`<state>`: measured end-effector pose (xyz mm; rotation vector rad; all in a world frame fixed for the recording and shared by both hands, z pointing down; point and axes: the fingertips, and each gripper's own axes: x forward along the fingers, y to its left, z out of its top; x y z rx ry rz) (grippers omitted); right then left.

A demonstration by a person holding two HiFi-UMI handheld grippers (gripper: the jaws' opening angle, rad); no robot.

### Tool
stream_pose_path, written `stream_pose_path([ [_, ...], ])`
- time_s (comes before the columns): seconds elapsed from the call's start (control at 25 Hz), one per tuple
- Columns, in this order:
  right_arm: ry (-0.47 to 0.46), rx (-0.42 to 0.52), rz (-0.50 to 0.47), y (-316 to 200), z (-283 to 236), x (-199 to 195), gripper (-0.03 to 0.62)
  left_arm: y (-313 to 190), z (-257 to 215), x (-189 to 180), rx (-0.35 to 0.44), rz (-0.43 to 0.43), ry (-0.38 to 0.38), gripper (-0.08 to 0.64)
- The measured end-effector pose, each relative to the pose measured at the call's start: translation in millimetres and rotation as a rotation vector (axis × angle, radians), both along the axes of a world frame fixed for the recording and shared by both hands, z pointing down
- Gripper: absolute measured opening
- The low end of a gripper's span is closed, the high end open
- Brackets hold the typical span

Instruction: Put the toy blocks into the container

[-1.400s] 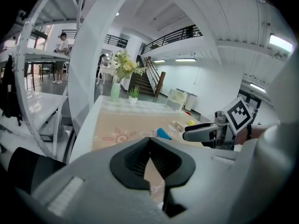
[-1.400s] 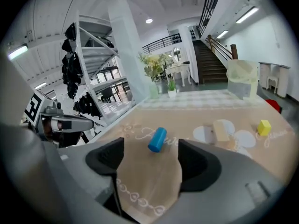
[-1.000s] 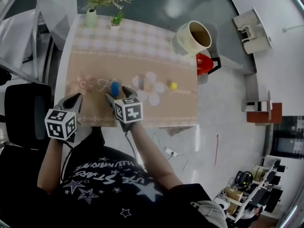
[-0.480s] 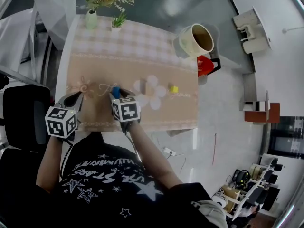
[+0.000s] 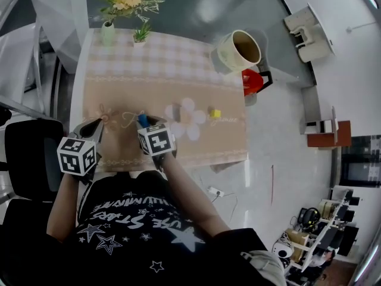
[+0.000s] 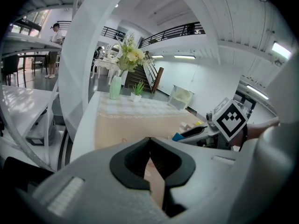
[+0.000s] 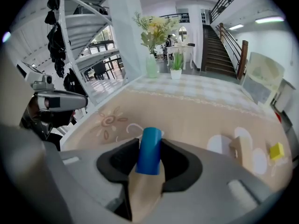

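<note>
Left side: black chair (image 5: 28, 151) beside the near left edge of the desk (image 5: 155, 82), which carries a beige patterned cloth.

Left gripper (image 5: 99, 124) hangs over the near left part of the desk, by a flower motif on the cloth. In the left gripper view its (image 6: 148, 140) jaws are closed together with nothing between them.

Far left corner of the desk: pale green glass vase of yellow and white flowers (image 5: 107, 31), with a small green potted plant (image 5: 141, 36) just to its right.

Right gripper (image 5: 152, 123) is near the middle of the near edge, angled down. Its jaws have just been closing and now clamp a blue cylindrical toy block (image 7: 149, 155). The block stands roughly upright between the pads and sticks out above the right gripper (image 7: 149, 143). In the head view the block (image 5: 143, 120) shows at the gripper tips.

Further right on the cloth: tan wooden toy block (image 7: 238, 148), then a yellow toy cube (image 5: 215, 113), apart from each other and lying free.

Cream round container (image 5: 239, 49) stands by the far right corner of the desk, well apart from all three blocks.
</note>
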<state>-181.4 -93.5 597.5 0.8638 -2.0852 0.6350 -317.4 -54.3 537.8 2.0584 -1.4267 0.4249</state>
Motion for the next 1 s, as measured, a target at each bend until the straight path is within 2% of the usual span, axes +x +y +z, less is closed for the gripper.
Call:
stream_pose_path([
  [0.16, -0.049, 0.045, 0.032, -9.2, -24.6, 0.2, 0.150, -9.3, -8.4, 1.7, 0.018, 0.020, 0.002, 0.009],
  [0.48, -0.113, 0.171, 0.068, -44.1, -75.4, 39.7, 0.150, -39.0, -30.6, 35.0, 0.071, 0.036, 0.001, 0.009],
  [0.84, -0.190, 0.278, 0.138, -102.2, -130.6, 129.0, 0.150, -81.4, -64.9, 94.8, 0.139, 0.033, -0.039, 0.009],
  [1.0, -0.169, 0.323, 0.121, -128.6, -144.5, 168.7, 0.150, -99.3, -76.4, 122.5, 0.162, 0.009, -0.050, 0.009],
])
